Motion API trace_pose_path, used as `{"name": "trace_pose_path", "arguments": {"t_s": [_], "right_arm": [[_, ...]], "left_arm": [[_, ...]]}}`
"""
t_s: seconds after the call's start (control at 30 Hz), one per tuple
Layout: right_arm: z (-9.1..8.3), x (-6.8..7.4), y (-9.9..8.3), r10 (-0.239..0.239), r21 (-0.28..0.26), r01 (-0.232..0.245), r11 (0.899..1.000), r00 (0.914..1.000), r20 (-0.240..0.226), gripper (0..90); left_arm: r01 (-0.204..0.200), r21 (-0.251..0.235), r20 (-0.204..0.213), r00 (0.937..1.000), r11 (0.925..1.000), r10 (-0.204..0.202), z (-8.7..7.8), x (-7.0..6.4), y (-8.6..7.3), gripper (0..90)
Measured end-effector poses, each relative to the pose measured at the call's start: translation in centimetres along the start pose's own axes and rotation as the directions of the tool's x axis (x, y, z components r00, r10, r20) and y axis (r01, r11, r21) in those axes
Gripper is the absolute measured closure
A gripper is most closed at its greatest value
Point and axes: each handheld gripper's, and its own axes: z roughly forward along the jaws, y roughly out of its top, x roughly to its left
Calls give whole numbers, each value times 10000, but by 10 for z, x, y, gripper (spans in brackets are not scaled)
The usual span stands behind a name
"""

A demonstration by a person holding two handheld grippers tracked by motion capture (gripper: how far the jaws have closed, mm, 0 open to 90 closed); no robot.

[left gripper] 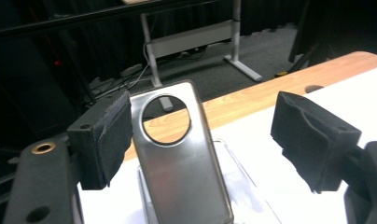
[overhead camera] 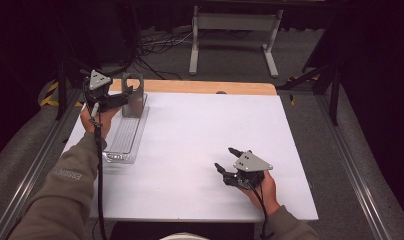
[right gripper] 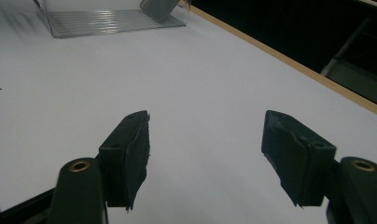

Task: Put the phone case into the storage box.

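A brushed metal plate (left gripper: 179, 163) with a round hole near its top stands upright at the far end of a clear ribbed plastic tray (overhead camera: 124, 137) on the left of the white table. My left gripper (overhead camera: 121, 98) is open at the plate (overhead camera: 133, 97): the plate sits between its jaws, close against the left pad (left gripper: 107, 137), while the right pad (left gripper: 312, 140) stands well apart. My right gripper (overhead camera: 226, 159) rests open over bare table near the front right, its pads (right gripper: 130, 154) wide apart with nothing between them. The tray (right gripper: 107, 21) lies far ahead of it.
The white table top (overhead camera: 200, 130) has a wooden strip (overhead camera: 210, 87) along its far edge. Behind it on the dark floor stand a white frame (overhead camera: 235, 35) and loose cables (overhead camera: 160, 45). Metal rails (overhead camera: 35, 165) run along both sides.
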Motion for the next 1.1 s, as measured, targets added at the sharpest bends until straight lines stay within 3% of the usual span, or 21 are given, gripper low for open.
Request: {"name": "trace_pose_path", "arguments": {"t_s": [0.3,0.63,0.93,1.1], "right_arm": [[-5,-4,2,53,-138,-50,9999,9998,171,321],[-6,-8,2,109,-147,-105,9998,9995,301,316],[-10,-7,3,163,-251,-165,9995,9998,-74,376],[-12,-5,3,105,-318,-110,9994,9998,-184,396]], "left_arm": [[47,-343,559,9984,9994,-28,-9,-5,-5,162],[-408,-558,905,9948,9976,458,-19,-15,-8,125],[-767,-874,1191,9891,9932,869,-32,-29,-11,108],[-764,-1086,1410,9858,9911,915,-38,-35,-14,105]]}}
